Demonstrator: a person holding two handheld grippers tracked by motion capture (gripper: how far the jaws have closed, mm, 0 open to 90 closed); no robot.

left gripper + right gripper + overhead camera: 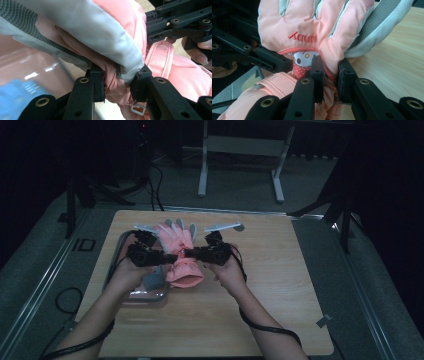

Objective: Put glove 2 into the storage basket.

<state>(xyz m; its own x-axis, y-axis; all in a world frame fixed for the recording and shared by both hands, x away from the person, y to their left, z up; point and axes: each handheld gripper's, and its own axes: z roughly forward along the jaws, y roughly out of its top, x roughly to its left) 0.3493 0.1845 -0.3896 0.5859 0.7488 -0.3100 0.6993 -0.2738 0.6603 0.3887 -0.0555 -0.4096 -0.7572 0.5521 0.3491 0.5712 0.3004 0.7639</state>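
The left gripper (167,256) is clamping its two black jaws on a bunched fold of the pink glove (179,251), on the glove's nine-o'clock side at the wrist, and the left gripper view is showing pink fabric squeezed between the pads (98,82) with a grey panel bulging over them. The right gripper (186,252) is pinching the same glove (312,30) from its three-o'clock side, its jaws closing on the pink cloth just beside a small cartoon patch (302,62), under red stitched lettering. The two grippers are facing each other, tips nearly meeting across the narrow waist of the glove. The glove is hanging between them over the middle of the wooden table (280,285), grey-tipped fingers pointing toward twelve o'clock and the puffy cuff (185,274) sagging toward six o'clock. A small metal buckle (137,109) is dangling under the glove near the left jaws. At about eight o'clock from the glove a tray (118,250) is sitting on the table's left part, with a grey object (154,278) lying at its near end. The person's hands are gripping both tools from six o'clock, cables trailing back along the forearms.
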